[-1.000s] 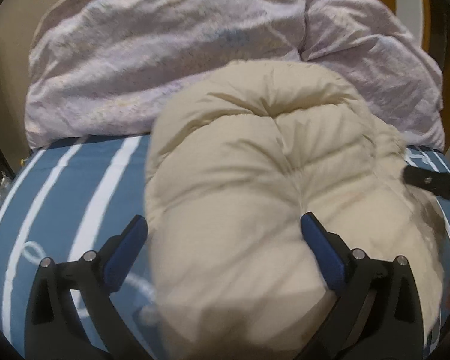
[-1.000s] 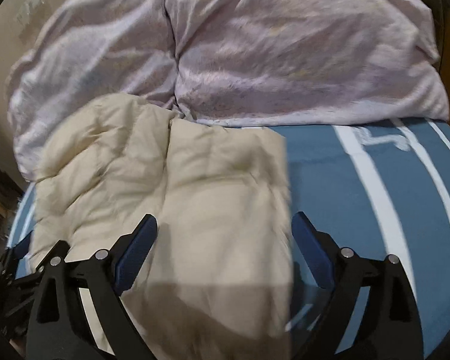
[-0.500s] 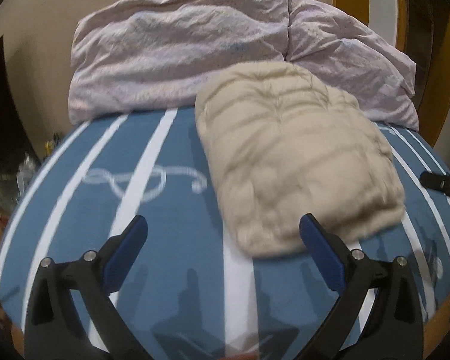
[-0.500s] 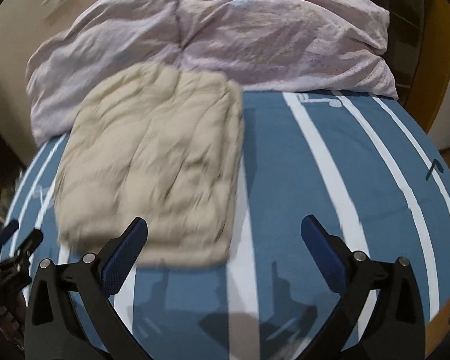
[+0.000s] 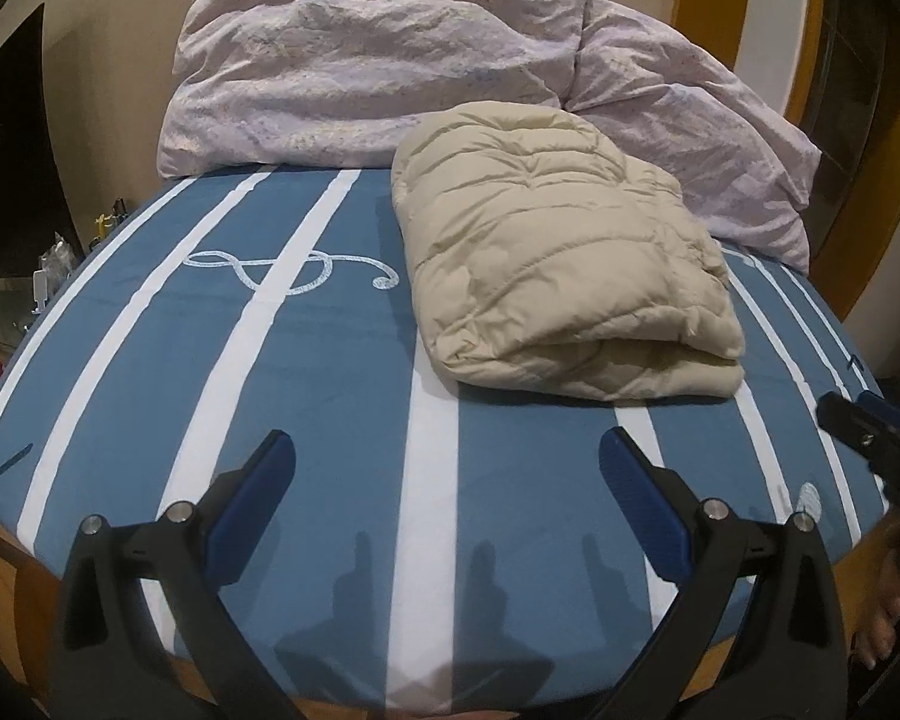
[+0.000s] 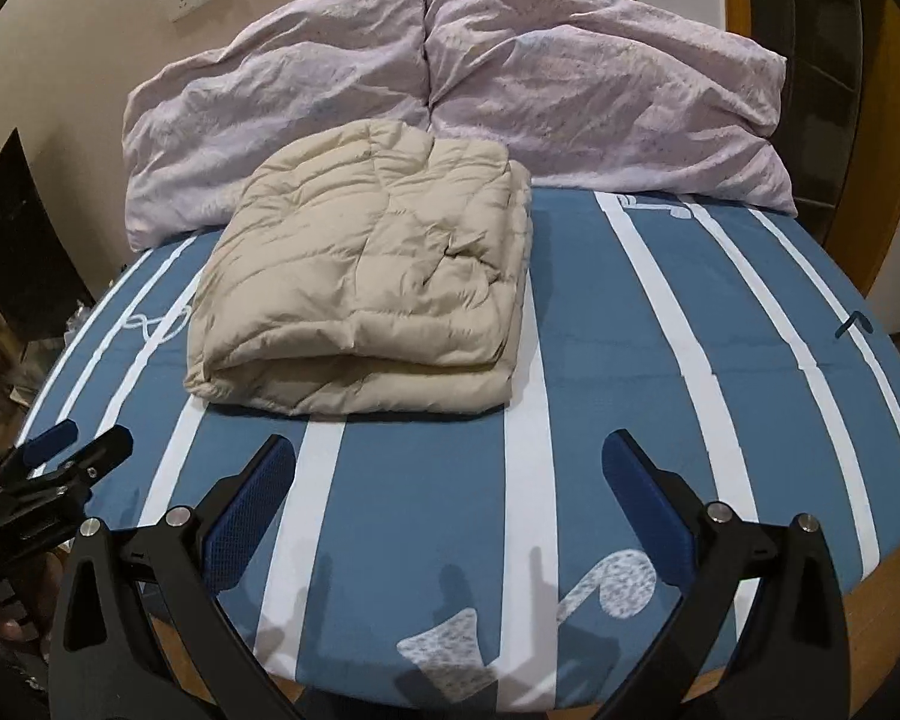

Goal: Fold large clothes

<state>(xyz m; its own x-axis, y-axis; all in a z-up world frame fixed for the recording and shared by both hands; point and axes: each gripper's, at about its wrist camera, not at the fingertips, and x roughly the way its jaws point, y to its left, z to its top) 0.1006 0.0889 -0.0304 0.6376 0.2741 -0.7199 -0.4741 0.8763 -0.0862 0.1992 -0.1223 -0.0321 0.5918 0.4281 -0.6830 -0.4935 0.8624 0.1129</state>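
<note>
folded cream jacket (image 5: 561, 264) now lies farther up-frame, clear of both grippers, left gripper (image 5: 444, 471) and right gripper (image 6: 447, 468), fingers spread wide and empty.

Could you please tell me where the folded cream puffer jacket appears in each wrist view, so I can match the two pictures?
Left wrist view: folded cream puffer jacket lies right of centre on the striped bed cover.
Right wrist view: the jacket lies left of centre.
Shared landmark: the lilac duvet heaped behind it.

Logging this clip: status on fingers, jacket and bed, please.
Left gripper open, empty. Right gripper open, empty. Beige jacket folded on the bed, touching the pillows. Nothing in the way.
</note>
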